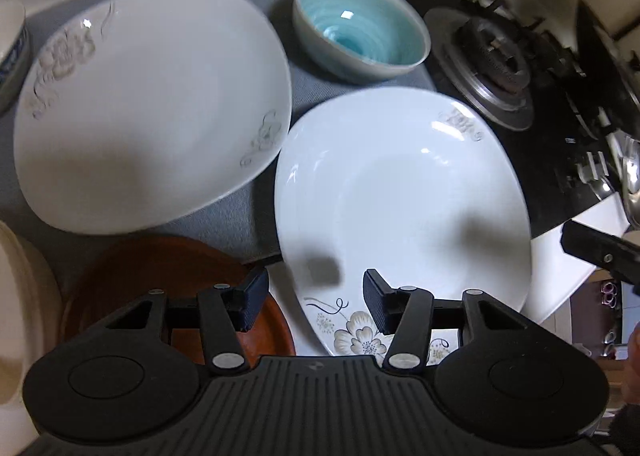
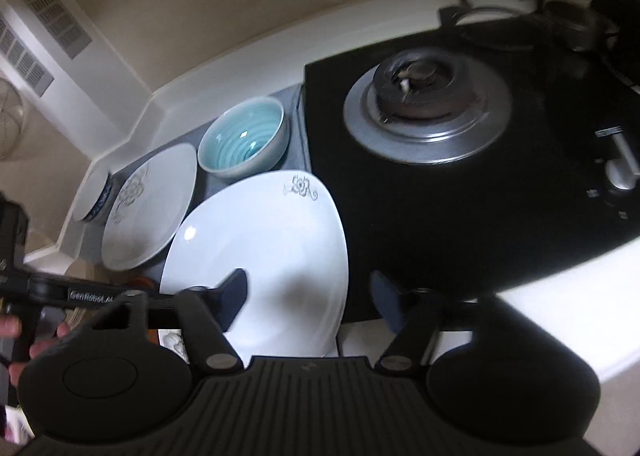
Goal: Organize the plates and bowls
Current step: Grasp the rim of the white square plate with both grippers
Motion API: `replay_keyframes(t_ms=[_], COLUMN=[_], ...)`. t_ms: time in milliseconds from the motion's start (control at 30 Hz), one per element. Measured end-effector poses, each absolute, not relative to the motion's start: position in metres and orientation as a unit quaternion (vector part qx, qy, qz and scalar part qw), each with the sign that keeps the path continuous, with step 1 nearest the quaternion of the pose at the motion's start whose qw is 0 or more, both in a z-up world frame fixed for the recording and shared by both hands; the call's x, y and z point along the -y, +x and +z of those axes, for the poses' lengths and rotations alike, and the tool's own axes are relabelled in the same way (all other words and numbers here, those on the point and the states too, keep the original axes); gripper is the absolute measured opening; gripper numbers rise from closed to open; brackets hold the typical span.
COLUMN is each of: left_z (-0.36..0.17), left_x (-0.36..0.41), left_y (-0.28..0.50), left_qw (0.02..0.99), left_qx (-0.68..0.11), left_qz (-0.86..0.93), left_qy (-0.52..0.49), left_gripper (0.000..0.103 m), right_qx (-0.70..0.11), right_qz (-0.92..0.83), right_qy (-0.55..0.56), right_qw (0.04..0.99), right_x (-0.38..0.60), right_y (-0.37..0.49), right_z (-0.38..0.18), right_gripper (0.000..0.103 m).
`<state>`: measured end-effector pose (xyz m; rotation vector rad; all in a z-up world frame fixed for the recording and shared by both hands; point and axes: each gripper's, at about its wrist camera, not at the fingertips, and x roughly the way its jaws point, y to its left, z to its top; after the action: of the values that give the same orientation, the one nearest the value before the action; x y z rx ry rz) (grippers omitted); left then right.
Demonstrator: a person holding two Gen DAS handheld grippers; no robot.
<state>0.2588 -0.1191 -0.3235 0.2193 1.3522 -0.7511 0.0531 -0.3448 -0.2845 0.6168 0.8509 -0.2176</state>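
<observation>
Left claw (image 1: 316,302) half-open astride glossy floral plate (image 1: 400,196) rim, ungripped; right claw (image 2: 310,298) half-open, empty.

blue-patterned bowl (image 1: 10,52) cut by left edge; brown plate (image 1: 160,276) partly hidden behind claw

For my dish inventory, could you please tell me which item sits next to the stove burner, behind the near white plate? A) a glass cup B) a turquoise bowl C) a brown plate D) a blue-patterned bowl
B: the turquoise bowl stands between the plate and the wall, beside the burner.
</observation>
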Motion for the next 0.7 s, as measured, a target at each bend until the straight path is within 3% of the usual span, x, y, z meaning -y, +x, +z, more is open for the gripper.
replay_keyframes(t_ms=[33, 133, 200, 267, 367, 567, 700], left_z=[-0.325, -0.329, -0.338, -0.342, -0.345, -0.352, -0.348], left_x=[0.123, 0.128, 0.131, 0.126, 0.118, 0.110, 0.110], left_y=[0.260, 0.262, 0.265, 0.269, 0.273, 0.286, 0.283], left_qw=[0.710, 0.714, 0.710, 0.706, 0.705, 0.693, 0.701], left_qx=[-0.610, -0.608, -0.623, -0.638, -0.645, -0.665, -0.660], left_qz=[-0.337, -0.329, -0.312, -0.300, -0.294, -0.275, -0.270], left_qy=[0.103, 0.113, 0.101, 0.061, 0.032, -0.026, -0.018], left_gripper=[0.050, 0.042, 0.031, 0.027, 0.024, 0.022, 0.022], right_qx=[-0.411, -0.423, -0.425, -0.430, -0.428, -0.430, -0.440], right_qz=[-0.089, -0.062, -0.043, -0.035, -0.017, 0.001, 0.014], right_qy=[0.303, 0.327, 0.326, 0.321, 0.339, 0.365, 0.349], right_qw=[0.855, 0.843, 0.844, 0.843, 0.838, 0.826, 0.827], right_x=[0.350, 0.364, 0.374, 0.381, 0.390, 0.392, 0.391], right_y=[0.056, 0.067, 0.073, 0.076, 0.077, 0.084, 0.093], right_z=[-0.291, -0.309, -0.319, -0.327, -0.338, -0.353, -0.356], right_gripper=[0.048, 0.045, 0.042, 0.035, 0.024, 0.023, 0.012])
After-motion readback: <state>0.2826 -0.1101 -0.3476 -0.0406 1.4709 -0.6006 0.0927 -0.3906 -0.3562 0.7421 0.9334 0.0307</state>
